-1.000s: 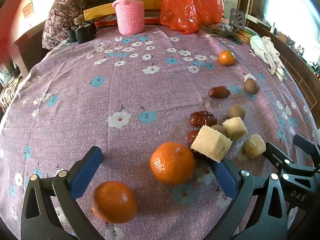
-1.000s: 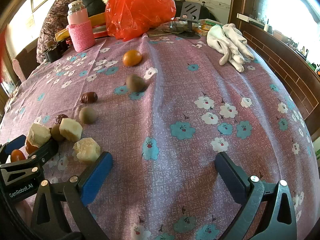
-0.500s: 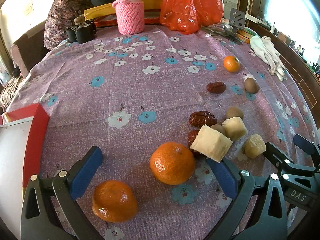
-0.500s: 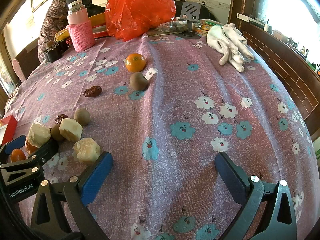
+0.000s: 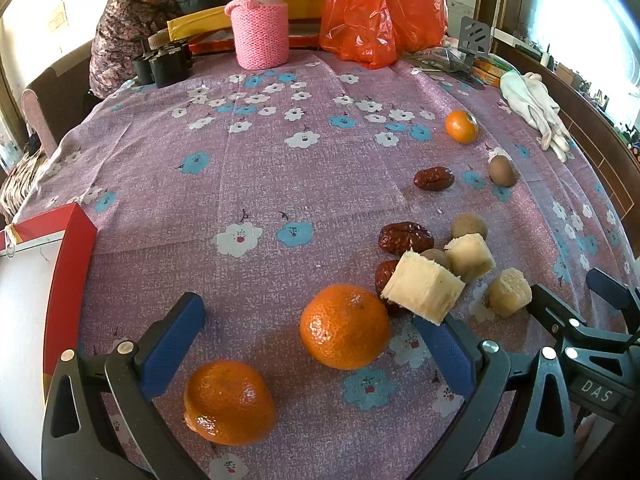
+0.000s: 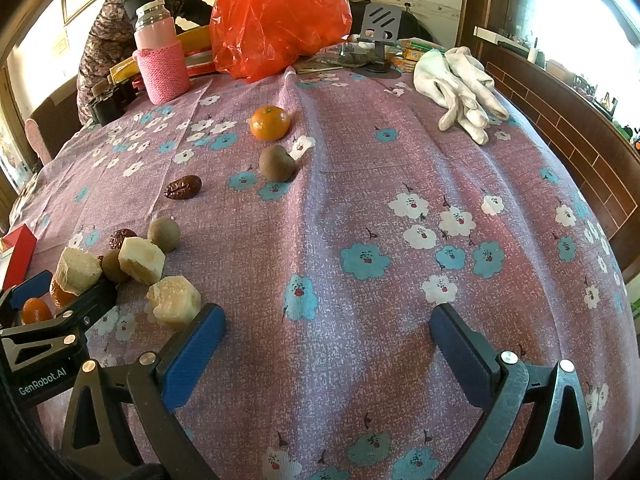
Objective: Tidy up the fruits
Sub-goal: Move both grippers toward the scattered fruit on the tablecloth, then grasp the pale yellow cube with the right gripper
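My left gripper (image 5: pixel 312 340) is open and empty, low over the floral tablecloth. A mandarin (image 5: pixel 345 326) lies between its fingers, a second mandarin (image 5: pixel 229 402) close to the left finger. A pale sugarcane chunk (image 5: pixel 423 293) leans on red dates (image 5: pixel 405 237) beside two more chunks (image 5: pixel 469 257) and small brown fruits (image 5: pixel 469 225). A third mandarin (image 5: pixel 461 126), a date (image 5: pixel 433 178) and a brown fruit (image 5: pixel 501 170) lie farther off. My right gripper (image 6: pixel 326 344) is open and empty over bare cloth, right of a chunk (image 6: pixel 173 300). The far mandarin (image 6: pixel 269 122) also shows there.
A red-rimmed white box (image 5: pixel 36 280) sits at the left table edge. A pink knitted flask (image 5: pixel 260 20), a red plastic bag (image 5: pixel 384 8), black cups (image 5: pixel 164 62) and white gloves (image 6: pixel 460 88) stand at the back. A person is behind the table.
The red-rimmed box has come into view at the left and moved further in. The far mandarin, date and brown fruit shifted on the cloth. Both grippers stayed still and open.
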Available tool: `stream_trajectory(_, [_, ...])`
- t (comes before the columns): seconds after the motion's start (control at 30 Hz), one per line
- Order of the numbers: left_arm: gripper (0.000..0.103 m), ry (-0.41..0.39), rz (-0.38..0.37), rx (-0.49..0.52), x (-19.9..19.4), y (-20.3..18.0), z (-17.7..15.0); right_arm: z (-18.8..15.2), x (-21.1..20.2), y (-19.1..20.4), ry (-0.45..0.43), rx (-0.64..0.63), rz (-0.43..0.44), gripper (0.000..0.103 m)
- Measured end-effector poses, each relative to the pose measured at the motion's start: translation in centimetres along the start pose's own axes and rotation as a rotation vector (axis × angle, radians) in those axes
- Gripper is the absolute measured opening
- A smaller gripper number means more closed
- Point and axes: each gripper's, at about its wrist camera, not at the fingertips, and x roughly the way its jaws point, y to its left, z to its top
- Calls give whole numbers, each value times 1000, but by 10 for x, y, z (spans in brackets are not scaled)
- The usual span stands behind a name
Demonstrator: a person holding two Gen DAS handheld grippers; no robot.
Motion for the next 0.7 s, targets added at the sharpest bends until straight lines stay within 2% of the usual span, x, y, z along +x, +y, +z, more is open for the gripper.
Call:
stream_trajectory(0.1, [103, 2, -4, 3, 0, 0, 0, 0, 0, 0, 3, 1, 0, 103])
stream_trajectory(0.2, [103, 96, -58, 79, -4, 2, 2, 4, 1, 3, 59, -3, 0, 103])
stream_trajectory(0.23, [103, 99, -58, 65, -8, 7, 2, 6, 2, 4, 86, -19, 10, 103])
stream_trajectory(0.3, [103, 67, -70, -16, -24, 25, -5, 6, 0, 3, 113, -44, 35, 103])
stream_trajectory(0.37, [103, 2, -63, -57, -48, 41, -13, 1, -10, -2, 82, -22, 92, 103])
stream_trajectory(0.43, [103, -88, 5, -28, -75, 48, -17, -1, -25, -6, 33, 17, 182, 103])
stream_trajectory(0.5, [103, -121, 24, 0, -92, 49, -19, 5, -35, -1, 11, -4, 235, 103])
stream_trajectory(0.6, [103, -137, -12, -14, -105, 52, -20, 10, -42, 23, -7, -124, 252, 102])
stream_trajectory(0.7, [103, -73, -10, 72, -99, 41, -23, 10, -28, 46, 32, -188, 229, 101])
